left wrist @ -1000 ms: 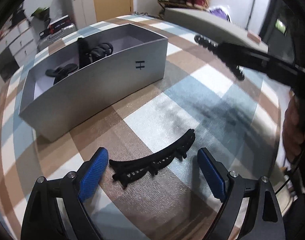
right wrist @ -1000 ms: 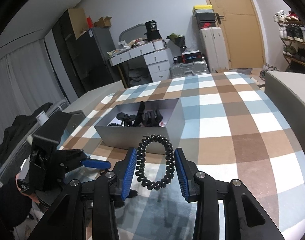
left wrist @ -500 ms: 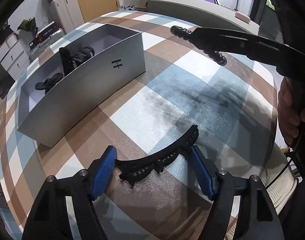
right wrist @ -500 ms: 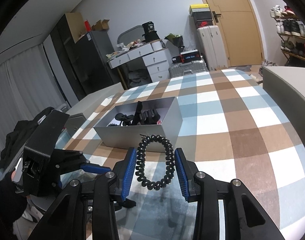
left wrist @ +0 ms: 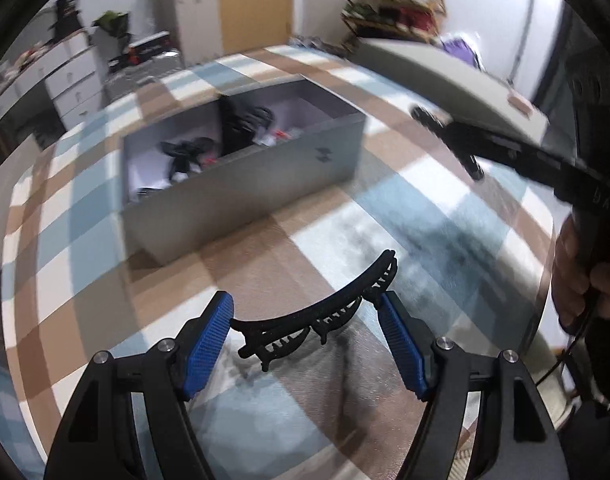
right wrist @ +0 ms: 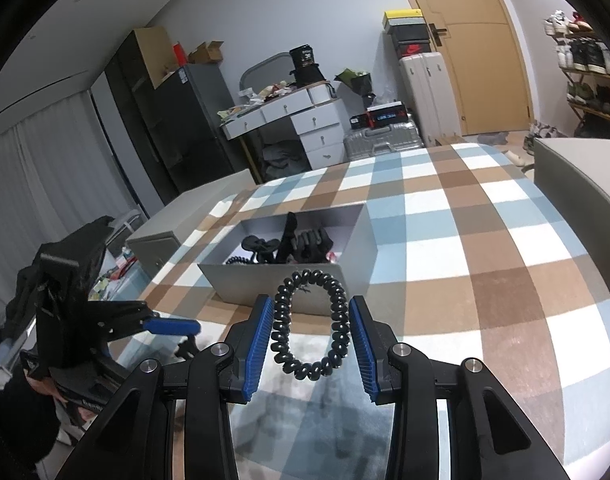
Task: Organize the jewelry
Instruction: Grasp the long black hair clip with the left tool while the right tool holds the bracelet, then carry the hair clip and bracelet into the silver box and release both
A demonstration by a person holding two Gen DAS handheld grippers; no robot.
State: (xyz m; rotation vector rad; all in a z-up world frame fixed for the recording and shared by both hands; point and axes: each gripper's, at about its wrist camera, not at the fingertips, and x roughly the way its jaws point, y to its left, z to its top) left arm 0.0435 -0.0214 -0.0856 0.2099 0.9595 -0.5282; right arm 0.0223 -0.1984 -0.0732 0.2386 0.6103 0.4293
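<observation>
Left gripper pinches a black curved hair clip end to end between its blue pads, lifted just off the checked cloth, near the grey box. Right gripper holds a black spiral hair tie upright between its pads, in front of the same box (already holding dark accessories). Risks: the clip's curved ends could slip off the pads and spring free, and both grippers heading for the box together could collide.
</observation>
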